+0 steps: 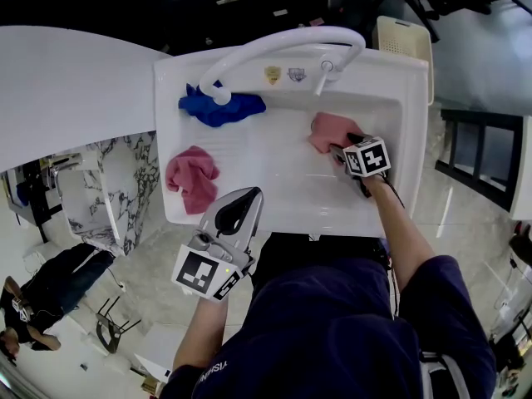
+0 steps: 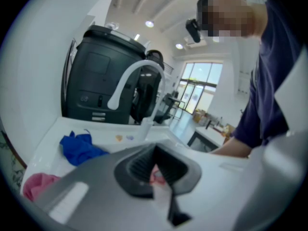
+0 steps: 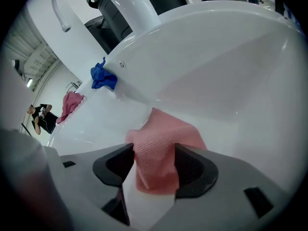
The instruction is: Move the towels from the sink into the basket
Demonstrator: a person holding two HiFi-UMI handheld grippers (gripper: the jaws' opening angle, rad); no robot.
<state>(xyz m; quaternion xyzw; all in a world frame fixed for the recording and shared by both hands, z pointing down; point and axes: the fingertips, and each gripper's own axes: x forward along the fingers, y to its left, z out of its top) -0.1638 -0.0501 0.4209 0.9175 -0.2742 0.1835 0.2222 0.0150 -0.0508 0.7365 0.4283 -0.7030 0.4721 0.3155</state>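
Note:
A white sink [image 1: 414, 98] holds three towels. A blue towel [image 1: 221, 107] lies at the back left under the faucet [image 1: 283, 41], and a deep pink towel [image 1: 193, 178] lies at the front left. At the right, my right gripper [image 1: 339, 151] is shut on a salmon towel [image 1: 331, 129]. In the right gripper view that salmon towel [image 3: 166, 138] is pinched between the jaws of my right gripper [image 3: 154, 163]. My left gripper [image 1: 248, 196] hovers over the sink's front rim, shut and holding nothing. A cream basket [image 1: 405, 36] stands behind the sink at the right.
A white counter [image 1: 75, 90] adjoins the sink on the left. A dark machine [image 2: 101, 81] stands behind the faucet. A black rack [image 1: 486, 160] is on the floor at the right. A person [image 1: 50, 285] is on the floor at lower left.

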